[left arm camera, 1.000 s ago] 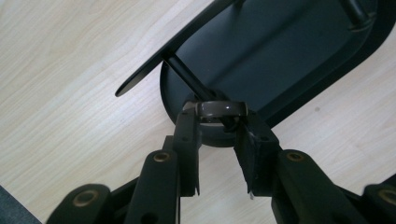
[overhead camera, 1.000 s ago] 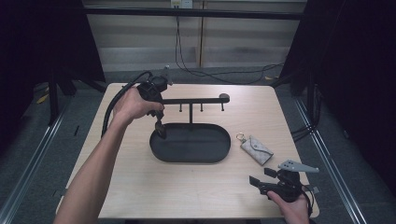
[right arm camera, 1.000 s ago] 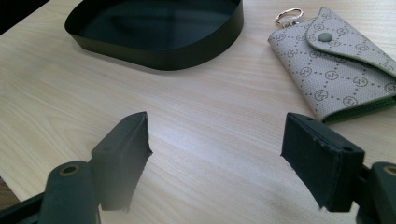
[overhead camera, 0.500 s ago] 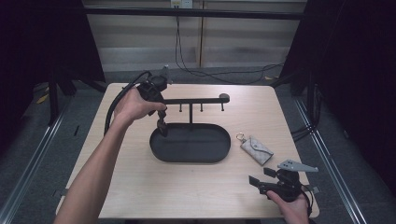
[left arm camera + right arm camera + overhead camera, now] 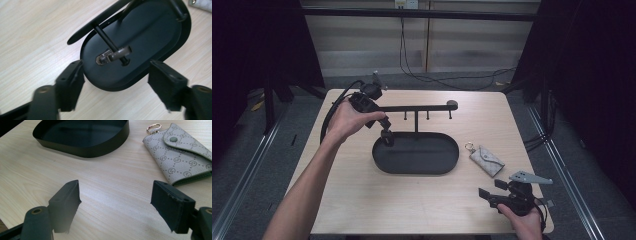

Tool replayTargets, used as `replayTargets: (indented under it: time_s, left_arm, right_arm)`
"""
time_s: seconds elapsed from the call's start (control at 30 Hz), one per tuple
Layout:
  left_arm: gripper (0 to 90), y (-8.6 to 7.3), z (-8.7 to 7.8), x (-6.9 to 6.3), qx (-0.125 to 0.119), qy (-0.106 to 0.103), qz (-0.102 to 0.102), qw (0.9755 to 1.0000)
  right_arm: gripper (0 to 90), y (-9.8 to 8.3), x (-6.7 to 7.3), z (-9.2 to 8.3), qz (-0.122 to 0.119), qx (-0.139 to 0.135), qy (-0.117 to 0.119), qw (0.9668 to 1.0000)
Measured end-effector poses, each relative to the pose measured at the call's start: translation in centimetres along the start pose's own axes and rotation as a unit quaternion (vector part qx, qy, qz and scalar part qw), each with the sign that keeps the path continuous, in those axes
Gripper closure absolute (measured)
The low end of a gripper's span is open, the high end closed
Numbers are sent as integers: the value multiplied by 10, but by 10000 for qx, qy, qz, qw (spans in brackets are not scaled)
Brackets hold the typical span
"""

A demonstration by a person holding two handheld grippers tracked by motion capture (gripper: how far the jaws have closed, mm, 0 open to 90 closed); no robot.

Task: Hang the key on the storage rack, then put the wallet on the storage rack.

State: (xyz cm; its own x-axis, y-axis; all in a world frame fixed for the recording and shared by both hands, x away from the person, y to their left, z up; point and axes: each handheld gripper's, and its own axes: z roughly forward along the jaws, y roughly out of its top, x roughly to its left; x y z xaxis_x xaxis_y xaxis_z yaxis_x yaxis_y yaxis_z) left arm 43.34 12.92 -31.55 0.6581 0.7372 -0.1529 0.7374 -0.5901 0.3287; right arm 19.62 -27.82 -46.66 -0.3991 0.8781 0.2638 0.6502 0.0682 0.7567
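Note:
A black stand with an oval tray [image 5: 432, 167] and a horizontal bar [image 5: 422, 107] with short pegs stands mid-table. A small brown-grey piece [image 5: 115, 53] with a metal clasp hangs on the leftmost peg, over the tray's left end [image 5: 387, 139]. My left gripper [image 5: 386, 131] hovers just above it; its jaws have just been opening and now stand wide to either side of the piece [image 5: 116, 86], touching nothing. My right gripper [image 5: 489, 188] rests open near the front right corner, empty [image 5: 116, 205]. A grey patterned key pouch [image 5: 486, 160] lies right of the tray [image 5: 180, 155].
The tray's black rim [image 5: 87, 147] lies ahead and left of the right gripper. Bare light wood stretches across the front and left of the table [image 5: 362, 200]. Cables trail on the floor beyond the far edge.
The left gripper's jaws have opened and let go of the small piece, which stays on the peg. The left hand shifted slightly. The right gripper has not moved.

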Motion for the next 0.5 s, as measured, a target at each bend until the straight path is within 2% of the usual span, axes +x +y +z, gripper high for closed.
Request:
replayTargets:
  time_s: [0.1,0.13,0.17,0.23,0.33,0.43,0.5]
  left_arm:
    - [250,-7,-4,0,-162,-57,85,9998]
    - [228,-13,-7,-1,-364,-104,96,9992]
    - [222,-16,-8,-1,-430,-117,145,9989]
    - [208,-19,-9,-2,-471,-128,172,9987]
    - [159,-32,-10,-6,-652,-115,319,9973]
    - [179,-37,-11,-8,-732,-51,368,9966]
    - [166,-43,-11,-9,-870,-135,322,9956]
  right_arm:
    - [227,0,0,1,-13,6,9,10000]
    - [228,0,0,0,-28,10,5,10000]
    - [228,0,1,0,-44,7,6,10000]
    - [228,0,1,0,-49,4,-6,10000]
    - [227,0,0,0,-21,1,-9,10000]
    - [227,0,0,0,-24,5,-12,10000]
    - [227,0,1,1,-58,14,-24,10000]
